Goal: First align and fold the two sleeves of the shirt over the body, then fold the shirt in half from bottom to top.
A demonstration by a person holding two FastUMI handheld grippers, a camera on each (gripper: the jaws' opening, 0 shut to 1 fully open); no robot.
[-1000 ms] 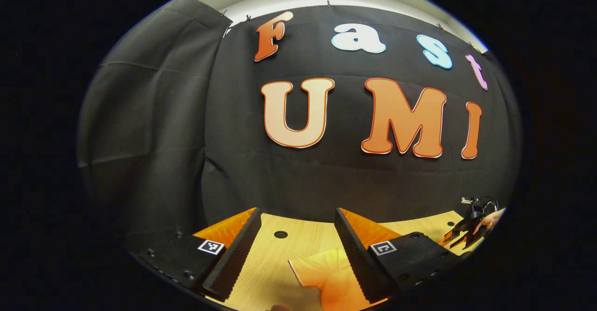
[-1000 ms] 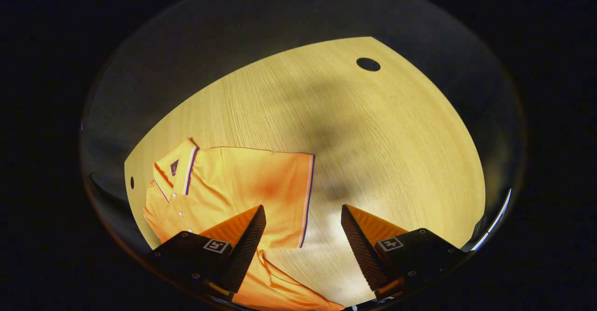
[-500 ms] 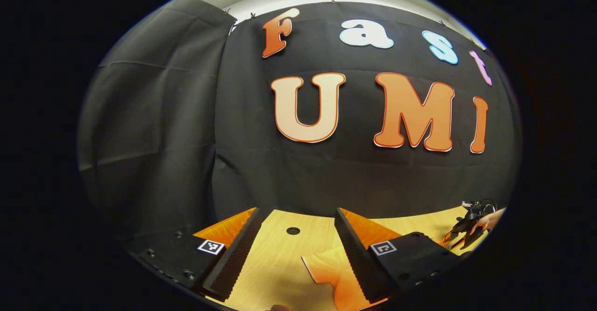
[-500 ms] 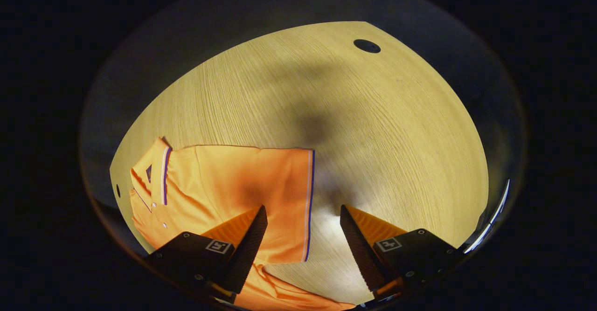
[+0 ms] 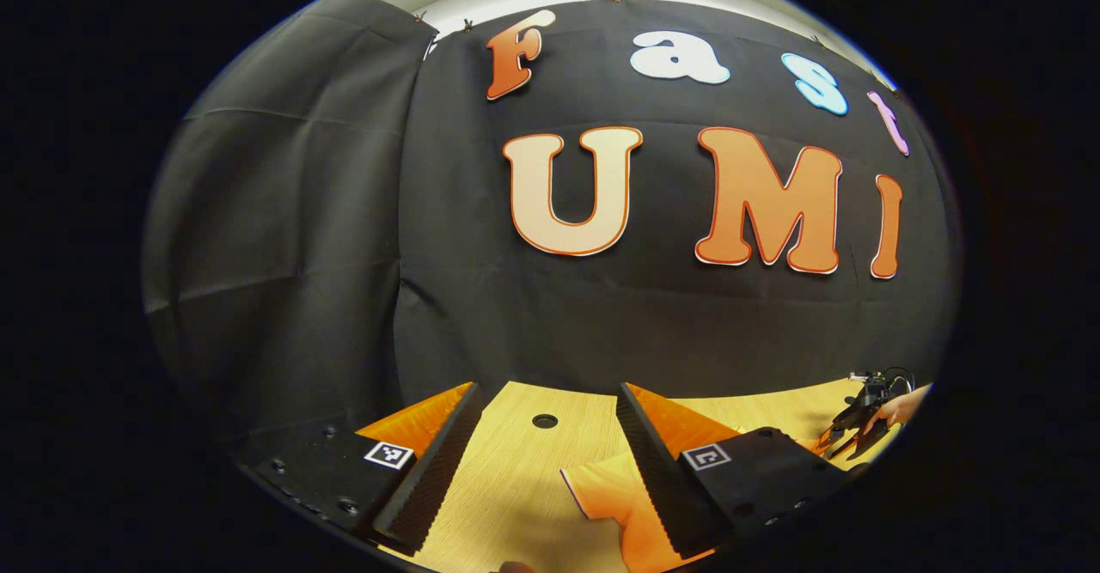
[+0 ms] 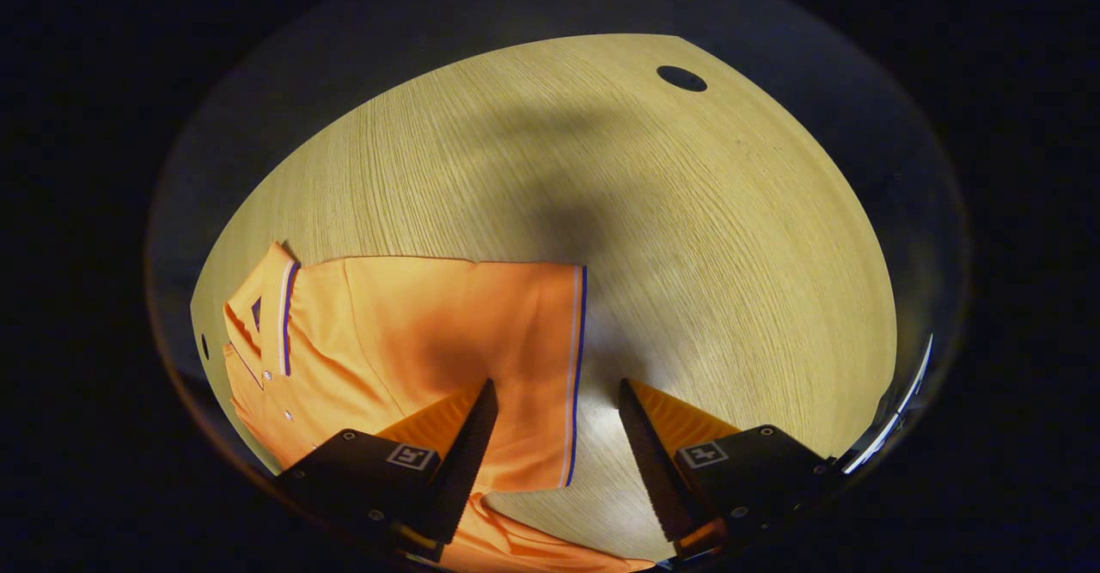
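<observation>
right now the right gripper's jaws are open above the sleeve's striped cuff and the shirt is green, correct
Not quite: the shirt is orange, not green, as the right gripper view shows. The rest holds: the right gripper has its jaws open, set over the sleeve's striped cuff on the wooden table.

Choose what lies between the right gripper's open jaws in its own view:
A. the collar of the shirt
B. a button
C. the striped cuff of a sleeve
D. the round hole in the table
C: in the right gripper view, the sleeve lies flat, and its striped cuff runs down between the open jaws of the right gripper.
</observation>
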